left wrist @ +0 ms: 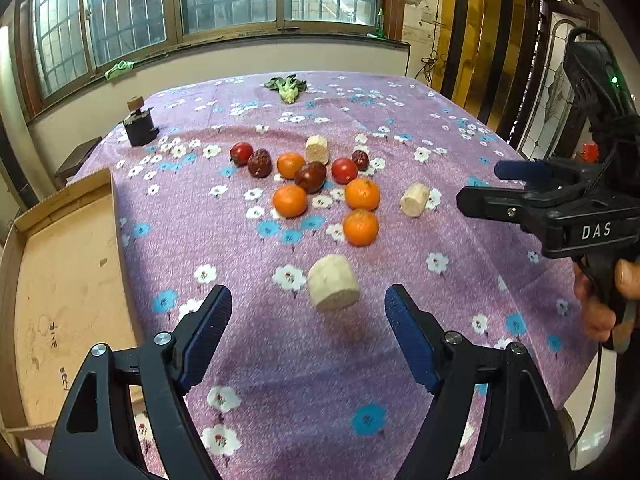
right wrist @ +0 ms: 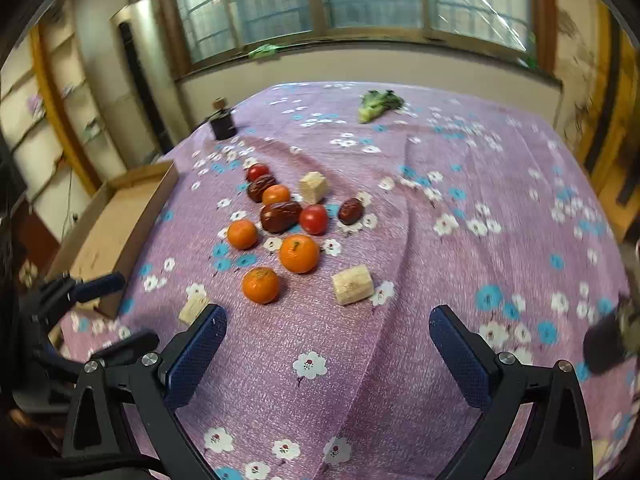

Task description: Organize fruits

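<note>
1. Hovering low over the purple flowered tablecloth [left wrist: 460, 128], the left gripper [left wrist: 308, 312] is spread wide and holds nothing; the nearest pale cut chunk [left wrist: 334, 282] lies on the cloth just beyond its fingertips, roughly centred between them.
2. The right gripper [right wrist: 324, 328] is likewise released and empty — a second pale chunk [right wrist: 353, 284] sits just ahead of it, slightly to the right of centre.
3. The rest of the fruit is grouped farther out: four oranges [left wrist: 361, 227], two tomatoes [left wrist: 344, 170], three dark red dates [left wrist: 311, 177] and one more pale chunk [left wrist: 317, 150], some touching, others just beside one another.
4. An open cardboard tray [left wrist: 60, 280] at the left edge is judged the likely destination; no fruit is seen in it yet.
5. For a clean pick, the left gripper is best lowered until the pads straddle the chunk's flat sides, then closed gently — the piece looks soft and could be crushed or rolled.
6. The near chunk is best taken first, so the cluster is not disturbed.
7. "DAS" is printed in white on the right gripper's body, as seen from the left wrist; faint marks on the tray floor cannot be read.
</note>
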A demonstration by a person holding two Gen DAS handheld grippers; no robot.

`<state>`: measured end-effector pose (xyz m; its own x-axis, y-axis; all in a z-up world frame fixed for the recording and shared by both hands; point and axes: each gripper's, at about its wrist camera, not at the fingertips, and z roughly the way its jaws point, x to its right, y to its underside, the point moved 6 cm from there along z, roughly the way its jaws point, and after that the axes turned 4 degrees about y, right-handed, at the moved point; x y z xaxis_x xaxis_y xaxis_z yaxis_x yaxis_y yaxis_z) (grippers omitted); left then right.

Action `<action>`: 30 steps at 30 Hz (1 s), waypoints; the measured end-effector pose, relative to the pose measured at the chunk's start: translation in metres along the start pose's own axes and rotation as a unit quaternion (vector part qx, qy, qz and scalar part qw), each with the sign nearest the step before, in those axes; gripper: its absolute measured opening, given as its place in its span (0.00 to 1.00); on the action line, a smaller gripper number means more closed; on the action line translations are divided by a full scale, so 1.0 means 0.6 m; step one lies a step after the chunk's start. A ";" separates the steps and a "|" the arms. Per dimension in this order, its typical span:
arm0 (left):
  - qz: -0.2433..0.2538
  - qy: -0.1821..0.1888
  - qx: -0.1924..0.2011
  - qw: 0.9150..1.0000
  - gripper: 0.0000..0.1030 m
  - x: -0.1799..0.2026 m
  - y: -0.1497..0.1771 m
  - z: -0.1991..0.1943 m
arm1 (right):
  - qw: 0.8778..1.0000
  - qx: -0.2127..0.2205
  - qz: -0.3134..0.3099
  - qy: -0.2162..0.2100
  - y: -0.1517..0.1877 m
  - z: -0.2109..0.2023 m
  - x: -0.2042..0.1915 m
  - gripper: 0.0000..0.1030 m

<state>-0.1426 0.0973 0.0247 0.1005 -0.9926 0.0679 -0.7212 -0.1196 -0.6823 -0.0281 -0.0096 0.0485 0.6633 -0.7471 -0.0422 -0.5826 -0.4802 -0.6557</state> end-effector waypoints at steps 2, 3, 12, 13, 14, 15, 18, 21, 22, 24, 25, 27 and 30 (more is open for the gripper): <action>-0.001 0.001 -0.001 1.000 0.77 -0.004 0.005 0.000 | 1.000 -0.001 -0.016 0.000 0.000 0.000 -0.005 0.97; -0.002 0.001 -0.002 1.000 0.77 -0.006 0.008 0.001 | 1.000 -0.001 -0.025 0.006 -0.001 -0.002 -0.008 0.97; -0.009 0.003 -0.011 1.000 0.77 -0.008 0.021 0.004 | 0.996 0.001 -0.085 0.034 -0.006 -0.010 -0.027 0.99; -0.008 0.003 -0.012 1.000 0.77 -0.008 0.022 0.004 | 0.996 0.001 -0.086 0.034 -0.006 -0.010 -0.028 0.99; -0.008 0.003 -0.012 1.000 0.77 -0.007 0.023 0.005 | 0.996 0.001 -0.087 0.032 -0.006 -0.010 -0.028 0.99; -0.008 0.002 -0.013 1.000 0.77 -0.007 0.023 0.005 | 0.996 0.000 -0.088 0.029 -0.005 -0.011 -0.028 0.99; -0.009 0.003 -0.012 1.000 0.77 -0.007 0.022 0.005 | 0.995 -0.001 -0.092 0.026 -0.004 -0.010 -0.029 0.99; -0.010 0.002 -0.012 1.000 0.77 -0.008 0.020 0.006 | 0.995 -0.001 -0.092 0.025 -0.003 -0.009 -0.030 0.99; -0.010 0.002 -0.012 1.000 0.77 -0.008 0.020 0.006 | 0.995 -0.001 -0.093 0.024 -0.004 -0.009 -0.031 0.99; -0.010 0.002 -0.013 1.000 0.77 -0.008 0.020 0.007 | 0.995 0.000 -0.092 0.026 -0.004 -0.009 -0.031 0.99; -0.010 0.002 -0.014 1.000 0.77 -0.008 0.020 0.007 | 0.995 -0.001 -0.092 0.023 -0.004 -0.009 -0.031 0.99; -0.011 0.002 -0.015 1.000 0.77 -0.008 0.021 0.008 | 0.996 0.000 -0.091 0.024 -0.005 -0.010 -0.031 0.99; -0.012 0.002 -0.015 1.000 0.77 -0.007 0.020 0.008 | 0.996 0.000 -0.090 0.023 -0.005 -0.011 -0.029 0.99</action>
<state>-0.1483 0.1003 0.0125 0.1150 -0.9897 0.0858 -0.7385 -0.1430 -0.6589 -0.0409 0.0022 0.0562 0.7349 -0.6691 0.1106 -0.4564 -0.6086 -0.6491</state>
